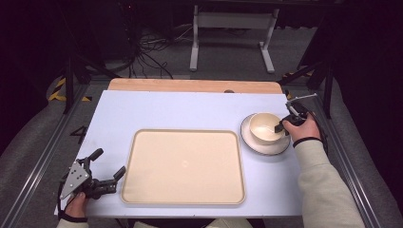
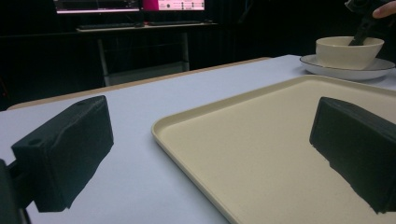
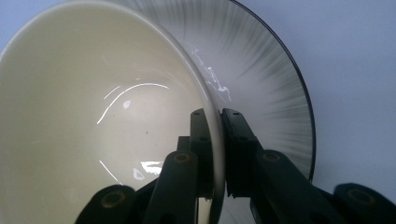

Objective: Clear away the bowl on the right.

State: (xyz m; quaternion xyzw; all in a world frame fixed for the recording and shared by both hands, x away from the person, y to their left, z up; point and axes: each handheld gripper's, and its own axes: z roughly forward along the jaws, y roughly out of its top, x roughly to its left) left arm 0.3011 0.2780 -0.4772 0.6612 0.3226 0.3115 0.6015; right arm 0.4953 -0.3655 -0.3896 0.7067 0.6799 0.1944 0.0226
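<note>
dim room, grey carpet (cables trailing) under a white desk frame.

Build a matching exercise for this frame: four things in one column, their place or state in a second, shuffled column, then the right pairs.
Things:
1. bowl
2. plate
3. tray
4. left gripper

Places or states:
A. jaws apart, at the tray's left edge
B. rim pinched by the right gripper
C. bare, in the middle of the table
D. under the bowl

Pairs: 1-B, 2-D, 3-C, 4-A
</note>
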